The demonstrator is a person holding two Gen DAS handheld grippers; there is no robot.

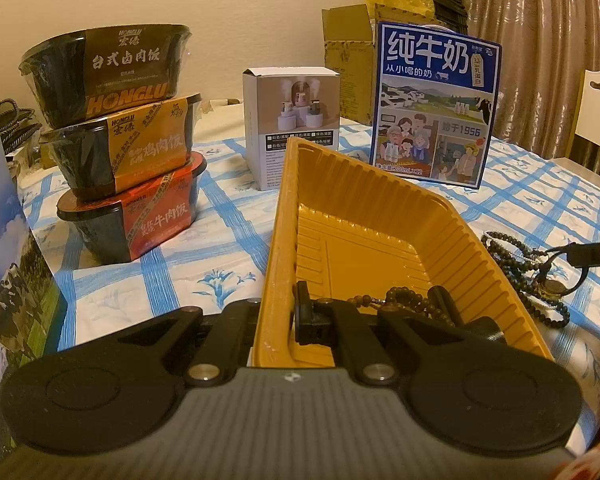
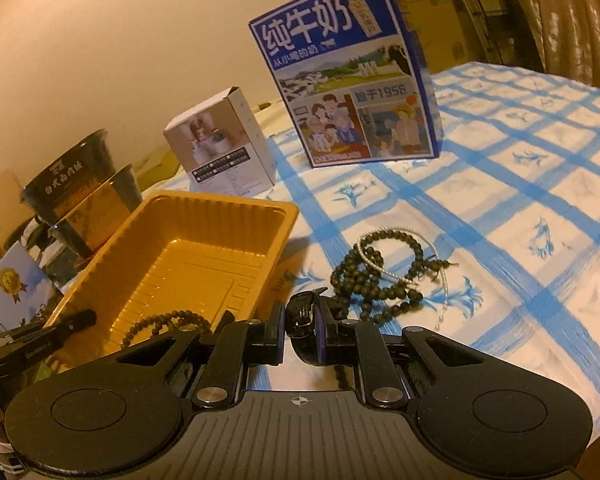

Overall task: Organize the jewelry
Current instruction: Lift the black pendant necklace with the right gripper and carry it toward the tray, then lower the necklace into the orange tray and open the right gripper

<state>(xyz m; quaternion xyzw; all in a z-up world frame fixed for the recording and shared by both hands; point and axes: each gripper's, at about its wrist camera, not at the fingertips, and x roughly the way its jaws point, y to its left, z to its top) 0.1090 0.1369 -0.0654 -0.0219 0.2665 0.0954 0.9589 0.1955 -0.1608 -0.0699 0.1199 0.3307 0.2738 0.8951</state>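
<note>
**Readable text on the table**

Milk carton (image 1: 434, 108): "纯牛奶", "从小喝的奶", "始于1956", "200mL×12"; top bowl (image 1: 108, 72): "HONGLU 宏绿", "台式卤肉饭"; middle bowl (image 1: 128, 148): "鸡肉饭"; bottom bowl (image 1: 136, 216): "牛肉饭"; white box (image 1: 290, 128): print too small to read.

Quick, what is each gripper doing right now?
Left gripper: closed on the yellow ribbed plastic tray's wall.
Right gripper: closed on a black-strapped wristwatch.
</note>
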